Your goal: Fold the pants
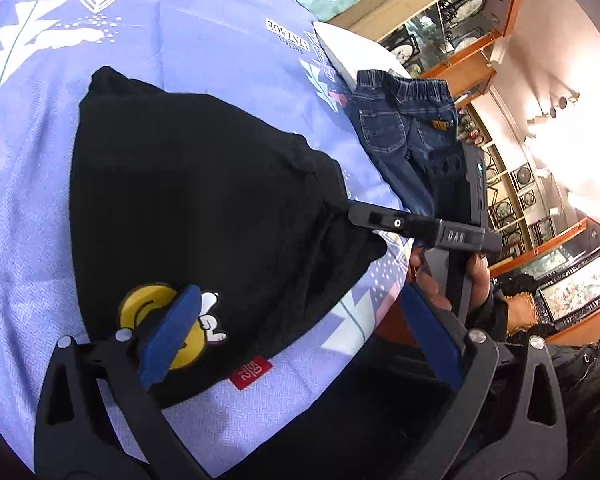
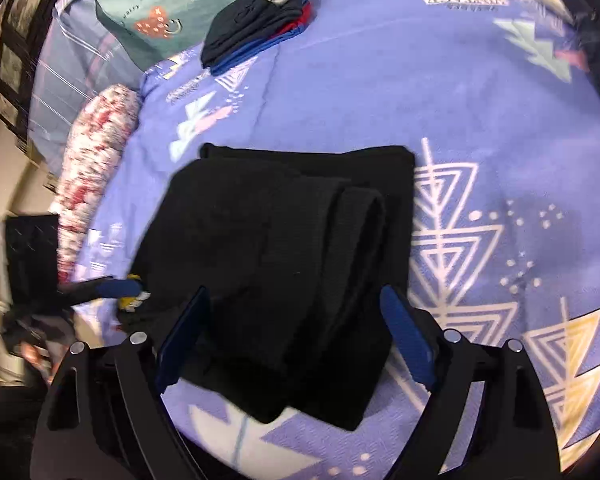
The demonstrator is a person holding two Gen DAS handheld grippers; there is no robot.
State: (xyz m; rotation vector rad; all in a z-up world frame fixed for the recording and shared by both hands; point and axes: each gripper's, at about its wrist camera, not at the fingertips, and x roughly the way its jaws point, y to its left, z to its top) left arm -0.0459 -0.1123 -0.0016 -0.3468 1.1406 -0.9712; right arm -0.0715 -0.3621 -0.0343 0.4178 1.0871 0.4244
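Black pants [image 1: 204,208] with a yellow cartoon patch [image 1: 148,308] lie folded on the purple bed sheet [image 1: 180,40]. My left gripper [image 1: 300,336] is open, its left pad over the patch, its right pad off the bed edge. The right gripper shows in the left wrist view [image 1: 364,216] with its tip at the pants' edge. In the right wrist view the pants [image 2: 284,248] lie folded in layers, and my right gripper [image 2: 296,336] is open, its blue pads on either side of the near end. The left gripper's blue pad [image 2: 118,289] shows at the pants' left.
A pair of small blue jeans [image 1: 404,120] lies at the bed's edge by a white pillow [image 1: 348,44]. A stack of folded dark, blue and red clothes [image 2: 256,20] sits at the far side. A teal blanket [image 2: 152,4] and a red-white bolster [image 2: 96,152] border the bed.
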